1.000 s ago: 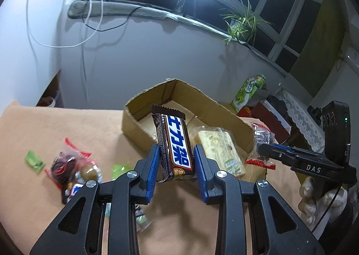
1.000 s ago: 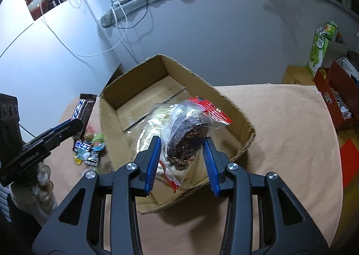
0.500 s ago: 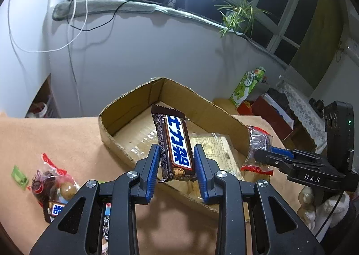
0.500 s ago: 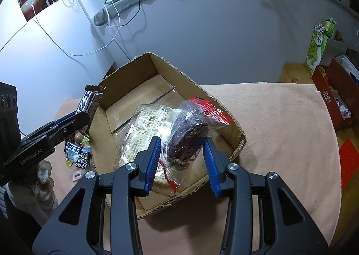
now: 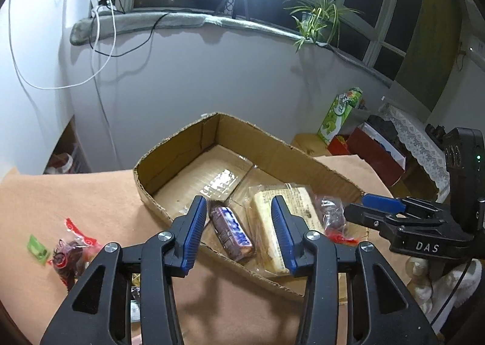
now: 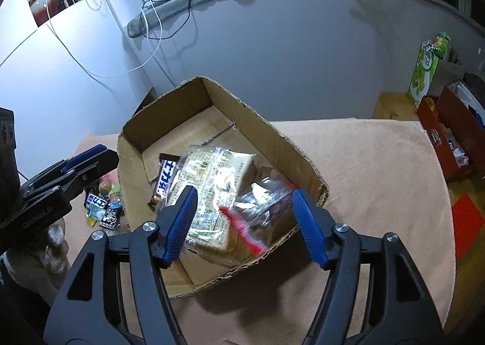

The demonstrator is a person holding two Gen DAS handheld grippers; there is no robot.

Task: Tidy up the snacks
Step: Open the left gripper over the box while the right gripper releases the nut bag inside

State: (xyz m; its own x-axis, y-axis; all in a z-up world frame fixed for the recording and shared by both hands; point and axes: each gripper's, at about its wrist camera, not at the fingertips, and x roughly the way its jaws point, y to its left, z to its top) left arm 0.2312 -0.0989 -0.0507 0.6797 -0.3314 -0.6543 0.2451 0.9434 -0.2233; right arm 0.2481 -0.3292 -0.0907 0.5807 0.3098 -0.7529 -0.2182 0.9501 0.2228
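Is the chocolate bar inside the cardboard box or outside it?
Inside. The chocolate bar lies on the floor of the cardboard box, beside the cracker pack, free of the open left hand-held gripper.

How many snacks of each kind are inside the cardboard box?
Chocolate bar: 1
Pale pack in clear wrap: 1
Clear bag with red trim: 1
Total in the cardboard box: 3
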